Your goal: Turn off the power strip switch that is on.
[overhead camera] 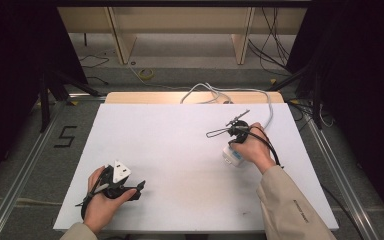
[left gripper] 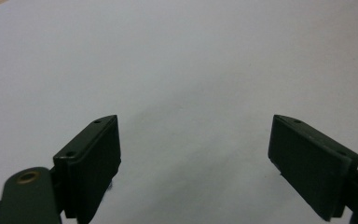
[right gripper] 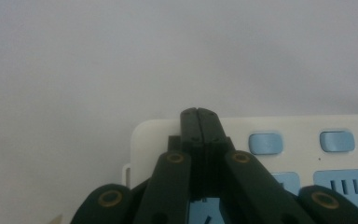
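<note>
A white power strip lies on the right half of the white table. Its white cord curls off toward the far edge. My right gripper is held over the strip from above. In the right gripper view the right gripper is shut, its tips together over the strip's end. Two blue switch buttons and blue socket faces lie just to the side of the tips. My left gripper rests at the near left. It stands open over bare tabletop, with nothing between its pads.
Beyond the far edge is a floor with loose cables and wooden furniture legs. Metal rails run along both sides of the table. The middle of the white surface is bare.
</note>
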A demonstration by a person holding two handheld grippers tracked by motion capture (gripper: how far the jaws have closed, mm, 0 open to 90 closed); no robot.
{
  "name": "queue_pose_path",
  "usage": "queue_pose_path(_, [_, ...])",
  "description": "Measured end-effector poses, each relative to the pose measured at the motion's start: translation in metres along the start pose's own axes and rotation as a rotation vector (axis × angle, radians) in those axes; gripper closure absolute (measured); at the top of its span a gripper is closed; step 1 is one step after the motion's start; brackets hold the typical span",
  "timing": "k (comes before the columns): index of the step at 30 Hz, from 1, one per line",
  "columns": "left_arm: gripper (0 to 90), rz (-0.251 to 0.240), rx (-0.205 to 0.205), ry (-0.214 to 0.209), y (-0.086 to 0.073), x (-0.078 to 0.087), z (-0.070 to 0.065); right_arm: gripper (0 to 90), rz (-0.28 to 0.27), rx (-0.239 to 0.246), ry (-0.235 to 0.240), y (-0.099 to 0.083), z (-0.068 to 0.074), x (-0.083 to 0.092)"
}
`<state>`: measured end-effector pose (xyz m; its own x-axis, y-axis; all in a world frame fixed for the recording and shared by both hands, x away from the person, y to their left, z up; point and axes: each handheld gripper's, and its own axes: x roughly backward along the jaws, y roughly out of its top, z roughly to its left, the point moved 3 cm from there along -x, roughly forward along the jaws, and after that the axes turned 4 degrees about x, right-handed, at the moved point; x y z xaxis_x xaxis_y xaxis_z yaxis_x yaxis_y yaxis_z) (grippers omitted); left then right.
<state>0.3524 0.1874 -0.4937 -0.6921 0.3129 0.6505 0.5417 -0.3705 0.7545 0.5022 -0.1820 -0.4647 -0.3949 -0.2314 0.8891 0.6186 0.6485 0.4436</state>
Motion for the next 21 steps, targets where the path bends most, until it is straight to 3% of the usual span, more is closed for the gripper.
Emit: queue_pose_path(21, [16.5,0.004,0.0,-0.001,-0.0005,-0.0005,0.0008,90.0,-0.028,-0.019,0.023,-0.0037,-0.0022,0.001])
